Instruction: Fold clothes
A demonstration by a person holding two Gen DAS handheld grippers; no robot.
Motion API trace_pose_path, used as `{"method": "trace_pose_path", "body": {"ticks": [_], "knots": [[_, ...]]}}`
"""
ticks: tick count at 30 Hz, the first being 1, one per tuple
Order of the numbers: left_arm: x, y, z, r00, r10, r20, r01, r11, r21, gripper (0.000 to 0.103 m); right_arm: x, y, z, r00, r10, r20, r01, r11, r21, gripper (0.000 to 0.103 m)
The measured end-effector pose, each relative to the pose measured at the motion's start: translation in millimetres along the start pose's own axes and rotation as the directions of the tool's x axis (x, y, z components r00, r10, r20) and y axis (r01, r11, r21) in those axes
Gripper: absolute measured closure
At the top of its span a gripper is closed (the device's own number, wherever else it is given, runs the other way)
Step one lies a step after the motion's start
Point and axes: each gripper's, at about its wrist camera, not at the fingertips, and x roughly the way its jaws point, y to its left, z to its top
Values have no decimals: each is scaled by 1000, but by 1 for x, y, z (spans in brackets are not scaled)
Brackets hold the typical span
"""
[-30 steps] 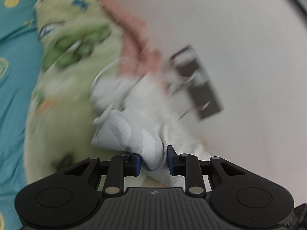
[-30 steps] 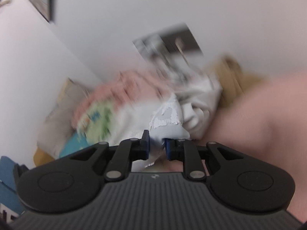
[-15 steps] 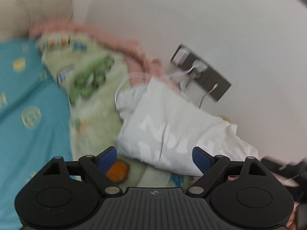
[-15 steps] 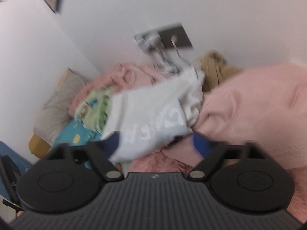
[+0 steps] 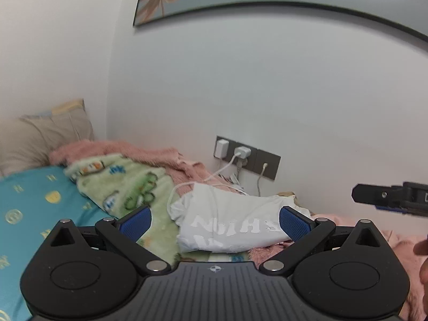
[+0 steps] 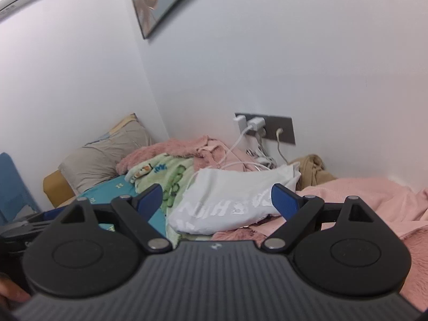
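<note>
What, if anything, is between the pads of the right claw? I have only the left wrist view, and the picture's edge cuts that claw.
Observer: Nothing. The right claw stands open, and the white T-shirt lies on the bed beyond it.
Operator: What is the tan scrap behind the shirt, by the wall?
Observer: A crumpled tan garment, right beside the shirt's far corner, under the socket panel.

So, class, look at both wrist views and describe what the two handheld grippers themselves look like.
The left gripper and the right gripper match: black bodies with ribbed grey centre panels, round side discs, silver pivot pins and textured blue finger pads. No sleeve or cable shows.
</note>
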Motion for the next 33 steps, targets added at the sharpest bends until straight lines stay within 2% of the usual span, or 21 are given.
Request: {"method": "trace_pose_path", "body": {"ticks": [5,12,22,26,33], "knots": [[-40,-11,-7,998,17,68,-20,999,43,0,-27,16,-14,998,11,61,-8,999,-45,13],[-74,-12,-28,993,36,113,-40,998,37,0,-40,32,-39,997,35,74,-28,995,-93,13],[-105,-3,-50,985,85,153,-89,996,20,0,-57,50,-62,992,32,118,-16,991,-129,13],[-118,1,-53,982,78,170,-81,997,14,0,-62,58,-66,990,17,140,3,990,-141,13],[-132,13,-67,981,101,167,-103,995,1,0,-66,75,-75,990,20,140,2,988,-155,13]]}}
